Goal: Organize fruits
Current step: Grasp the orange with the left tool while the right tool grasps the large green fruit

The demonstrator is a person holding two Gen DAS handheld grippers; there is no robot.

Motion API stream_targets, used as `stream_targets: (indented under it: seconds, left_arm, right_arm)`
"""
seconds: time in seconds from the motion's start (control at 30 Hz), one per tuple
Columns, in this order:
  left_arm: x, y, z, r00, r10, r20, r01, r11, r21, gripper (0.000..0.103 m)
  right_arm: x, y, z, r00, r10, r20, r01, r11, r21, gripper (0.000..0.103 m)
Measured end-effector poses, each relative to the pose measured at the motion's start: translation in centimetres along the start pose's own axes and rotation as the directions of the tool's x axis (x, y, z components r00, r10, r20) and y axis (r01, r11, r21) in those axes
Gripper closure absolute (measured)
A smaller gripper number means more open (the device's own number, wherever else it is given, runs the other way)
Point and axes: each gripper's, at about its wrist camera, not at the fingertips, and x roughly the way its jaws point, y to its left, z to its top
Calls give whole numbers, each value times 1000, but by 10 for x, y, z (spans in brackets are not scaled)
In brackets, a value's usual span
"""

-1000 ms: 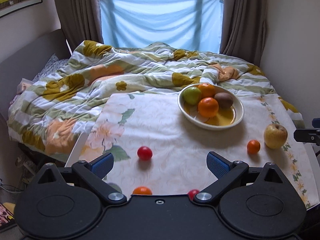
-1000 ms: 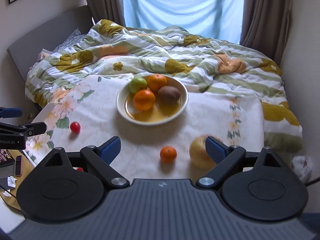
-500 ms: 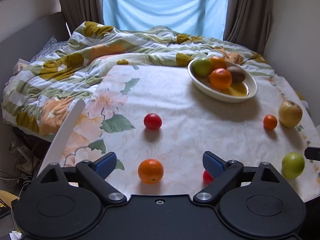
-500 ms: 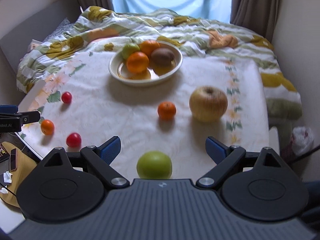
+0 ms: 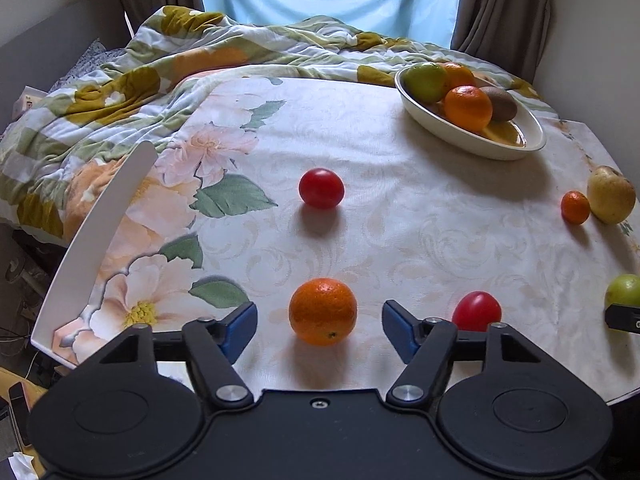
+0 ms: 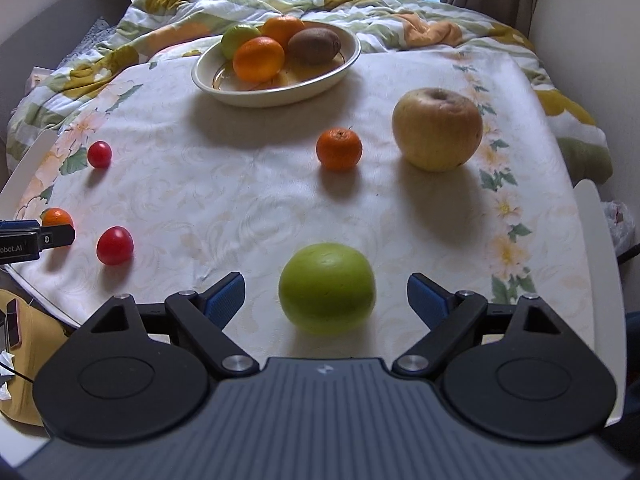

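My left gripper (image 5: 320,326) is open, with a small orange (image 5: 322,311) on the tablecloth between its blue pads, apart from both. My right gripper (image 6: 326,298) is open around a green apple (image 6: 327,288), not touching it. A cream bowl (image 6: 224,82) at the back holds two oranges, a green fruit and a kiwi; it also shows in the left wrist view (image 5: 436,126). Loose fruit: two red tomatoes (image 5: 321,188) (image 5: 476,311), a tangerine (image 6: 339,149) and a large yellow apple (image 6: 437,134).
The table's white rim (image 5: 100,220) shows at the left edge and again at the right (image 6: 604,264). A rumpled floral duvet (image 5: 168,64) lies on the bed behind the table. Walls and curtains close in both sides.
Both grippers have moved forward and down over the table. The orange now lies between the left pads and the green apple between the right pads. Both stay open.
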Motion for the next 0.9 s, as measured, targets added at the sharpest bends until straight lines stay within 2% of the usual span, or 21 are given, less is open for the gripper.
stream_targets:
  seconds: [0.07,0.1,0.13,0.27,0.47,0.63,0.73,0.9]
  left_arm:
    - [3,0,0,1000,-7,-10,7,1000,1,54]
    - [5,0,-1,1000,-11,-17,11,1000,3,60]
    - [6,0,-1,1000,-15,-19,15,1000,3,62]
    - [4,0,-3,1000,-18,-13,18,1000,13,62]
    - [2,3,-5,999,-29,-20,29,1000,7,62]
    - [-1,3,-7,999,-26,-27,26,1000,0,62]
    - [-4,4,-8,999,-29,-28,28,1000,-9,62]
    - [-14,1,-6,999,-30,-15,29,999,-13,62]
  right_arm:
    - [3,2,0,1000,3,-10,-3,1000,4,0]
    - [4,3,0,1000,1,-15,-1,1000,4,0]
    - [5,5,0,1000,-4,-18,4,1000,1,0]
    - [8,8,-1,999,-21,-28,21,1000,-7,6]
    - [12,6,1,998,-27,-51,28,1000,12,21]
    - [11,7,3,999,-34,-42,35,999,8,23]
    - [12,8,4,998,-57,-39,57,998,-9,34]
    - [11,6,6,998,-50,-41,49,999,-22,34]
